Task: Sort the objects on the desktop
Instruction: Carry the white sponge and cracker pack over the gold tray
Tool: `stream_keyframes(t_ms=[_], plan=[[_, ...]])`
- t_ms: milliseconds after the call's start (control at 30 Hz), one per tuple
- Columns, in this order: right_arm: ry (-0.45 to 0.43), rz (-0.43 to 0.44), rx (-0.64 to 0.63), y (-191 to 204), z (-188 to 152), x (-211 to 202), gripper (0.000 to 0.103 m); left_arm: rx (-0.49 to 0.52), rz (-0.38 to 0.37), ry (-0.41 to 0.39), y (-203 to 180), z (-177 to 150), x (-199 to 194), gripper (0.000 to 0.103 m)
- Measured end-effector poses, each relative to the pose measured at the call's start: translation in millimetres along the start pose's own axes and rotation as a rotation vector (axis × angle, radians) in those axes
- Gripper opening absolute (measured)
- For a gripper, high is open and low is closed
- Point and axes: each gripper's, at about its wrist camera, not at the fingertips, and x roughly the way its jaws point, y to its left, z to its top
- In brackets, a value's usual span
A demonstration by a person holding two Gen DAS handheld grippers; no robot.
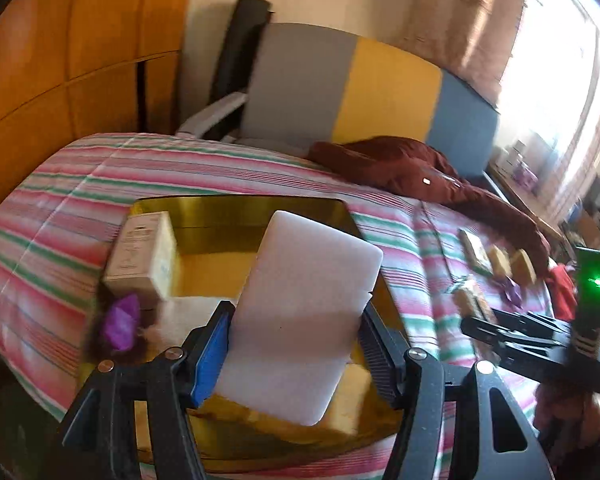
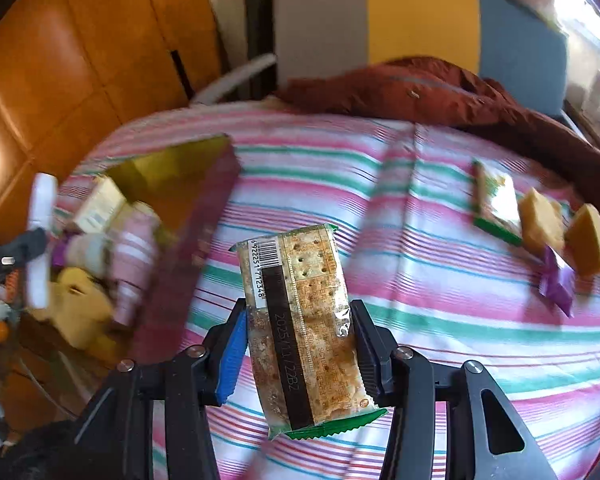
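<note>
Fingers (image 2: 342, 344) beside gold box (image 2: 188, 168), possibly cluttered

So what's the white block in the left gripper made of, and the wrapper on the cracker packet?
The white rectangular block looks like soft matte foam, perhaps a cleaning sponge: rounded corners, no shine. The cracker packet seems wrapped in thin glossy clear plastic film: crackers show through, and its green end is zigzag-cut.
</note>
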Motion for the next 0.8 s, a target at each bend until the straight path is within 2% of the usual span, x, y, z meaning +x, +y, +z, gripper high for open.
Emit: stream_keyframes(t_ms=[200, 433, 633, 800], plan=[[-0.037, 0.109, -0.022, 42, 11, -17, 0.049, -0.065, 0.031, 0.002, 32, 1, 3, 0.062], [-0.025, 0.197, -0.055, 97, 29, 2, 0.049, -0.109, 0.040, -0.002, 51, 10, 12, 0.063], [0.008, 0.209, -0.073, 132, 36, 28, 0.050, -0.116, 0.026, 0.019, 53, 18, 28, 0.063], [0.030, 0.195, -0.061, 140, 38, 45, 0.052, -0.123, 0.024, 0.033, 54, 18, 39, 0.065]])
